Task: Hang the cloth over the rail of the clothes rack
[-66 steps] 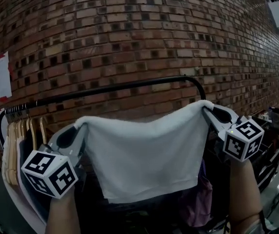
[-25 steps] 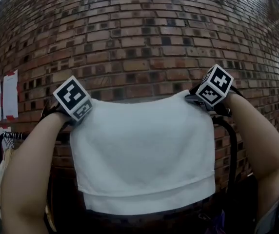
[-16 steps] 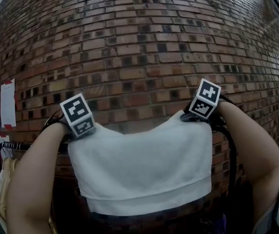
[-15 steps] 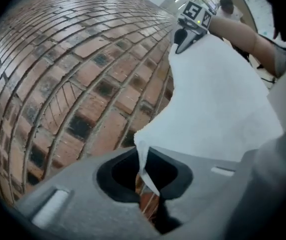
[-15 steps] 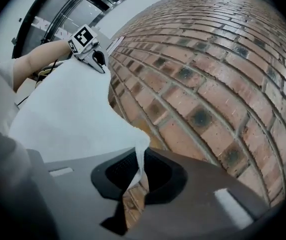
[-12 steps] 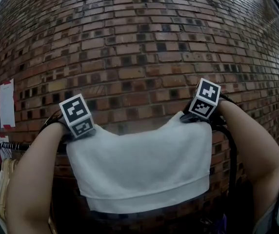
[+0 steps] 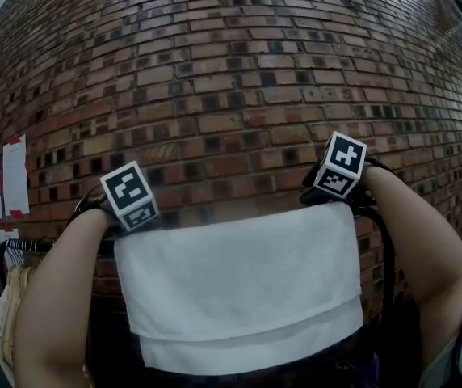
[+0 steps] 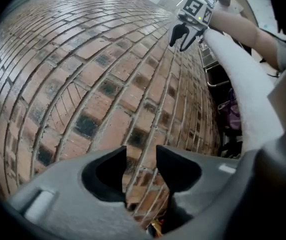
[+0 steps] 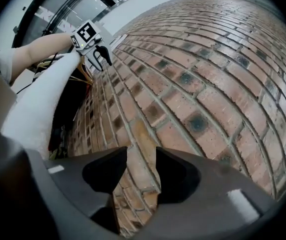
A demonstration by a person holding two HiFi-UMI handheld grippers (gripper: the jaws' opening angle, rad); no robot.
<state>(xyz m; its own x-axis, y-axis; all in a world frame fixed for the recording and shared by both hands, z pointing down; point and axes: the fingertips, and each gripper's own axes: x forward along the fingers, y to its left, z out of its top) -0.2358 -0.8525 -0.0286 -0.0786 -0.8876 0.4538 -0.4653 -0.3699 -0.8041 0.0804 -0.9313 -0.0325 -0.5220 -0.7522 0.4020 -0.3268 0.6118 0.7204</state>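
The white cloth (image 7: 239,289) hangs folded over the black rail (image 7: 384,249) of the clothes rack, with its top edge flat along the rail. Beyond its top left corner is my left gripper (image 8: 139,156), and its jaws have just been opening; they stand apart with only brick wall between them. My right gripper (image 9: 141,156), beyond the top right corner, has also just been opening and holds nothing. In the head view only the marker cubes (image 7: 130,196) show; the jaws are hidden. The cloth (image 8: 238,84) runs along the right of the left gripper view, with the right gripper (image 8: 183,34) open at its far end.
A brick wall (image 7: 215,71) stands close behind the rack. Wooden hangers (image 7: 9,322) with clothes hang at the rail's left end. White papers (image 7: 9,176) are taped to the wall at the left. Dark clothes hang below the cloth.
Both grippers have let go of the cloth's top corners. The raised corners have dropped, so the top edge now lies flat on the rail. Both hands have sunk a little.
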